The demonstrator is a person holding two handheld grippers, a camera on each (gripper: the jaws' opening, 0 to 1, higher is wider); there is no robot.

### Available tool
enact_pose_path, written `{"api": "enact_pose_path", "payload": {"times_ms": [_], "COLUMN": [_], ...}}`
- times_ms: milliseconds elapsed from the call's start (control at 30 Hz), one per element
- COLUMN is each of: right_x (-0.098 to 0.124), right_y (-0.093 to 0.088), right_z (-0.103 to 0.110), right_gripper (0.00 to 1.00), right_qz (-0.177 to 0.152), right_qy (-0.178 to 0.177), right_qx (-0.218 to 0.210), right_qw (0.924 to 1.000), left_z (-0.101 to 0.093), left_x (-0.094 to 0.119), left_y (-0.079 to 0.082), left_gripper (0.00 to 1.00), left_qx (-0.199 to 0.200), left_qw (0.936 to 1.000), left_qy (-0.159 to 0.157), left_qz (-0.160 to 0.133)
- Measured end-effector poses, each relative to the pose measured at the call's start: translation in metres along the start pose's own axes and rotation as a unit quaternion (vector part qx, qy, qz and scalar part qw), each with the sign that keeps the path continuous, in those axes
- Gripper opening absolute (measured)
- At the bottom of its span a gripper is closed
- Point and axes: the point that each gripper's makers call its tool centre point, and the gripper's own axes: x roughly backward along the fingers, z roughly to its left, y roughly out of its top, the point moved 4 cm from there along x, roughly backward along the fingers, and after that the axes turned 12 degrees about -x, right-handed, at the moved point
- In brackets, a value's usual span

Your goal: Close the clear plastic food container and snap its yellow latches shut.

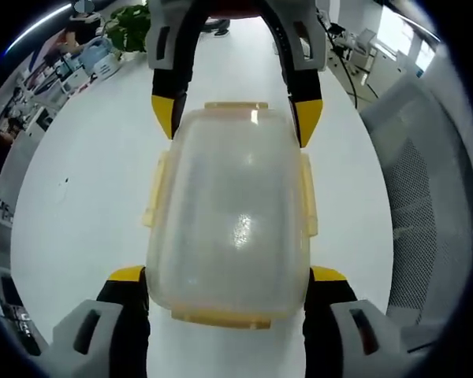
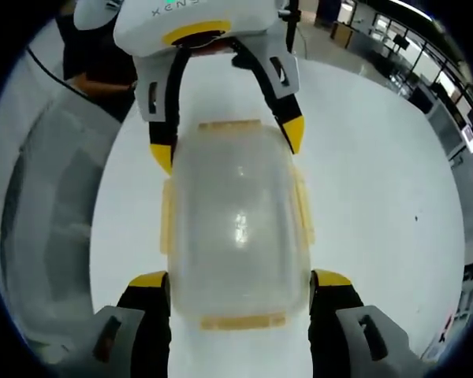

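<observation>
On the white table [image 1: 79, 220], the container [image 1: 229, 213] sits lidded between the left gripper [image 1: 227, 276] and right gripper [image 2: 240, 279], both spread apart, straddling its ends. Each should press a yellow latch [image 1: 221, 317] squarely downward.

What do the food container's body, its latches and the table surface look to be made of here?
Clear rounded plastic food container: translucent, slightly frosted plastic, judging by the glare spots and the white showing through. Yellow latches: opaque, matte moulded plastic. White table: smooth, faintly glossy, likely laminate; uncertain.
</observation>
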Motion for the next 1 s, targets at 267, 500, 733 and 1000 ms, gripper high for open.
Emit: {"api": "enact_pose_path", "payload": {"times_ms": [267, 500, 733, 1000], "right_x": [0.000, 0.000, 0.000, 0.000], "right_y": [0.003, 0.004, 0.006, 0.005], "right_z": [-0.009, -0.016, -0.023, -0.023], "right_gripper": [0.72, 0.72, 0.72, 0.72], "right_qz": [-0.004, -0.008, -0.005, -0.005], "right_qy": [0.000, 0.000, 0.002, 0.001], "right_qx": [-0.001, -0.003, 0.000, -0.002], "right_qw": [1.0000, 1.0000, 1.0000, 1.0000], "left_z": [0.010, 0.017, 0.023, 0.023], "left_x": [-0.002, -0.003, -0.004, -0.004], "left_y": [-0.003, -0.003, -0.004, -0.004], "left_gripper": [0.82, 0.82, 0.83, 0.83], "left_qx": [0.000, 0.000, 0.004, 0.006], "left_qw": [1.0000, 1.0000, 1.0000, 1.0000], "left_qy": [-0.002, -0.003, -0.003, -0.002], "left_qz": [0.001, 0.000, 0.000, -0.004]}}
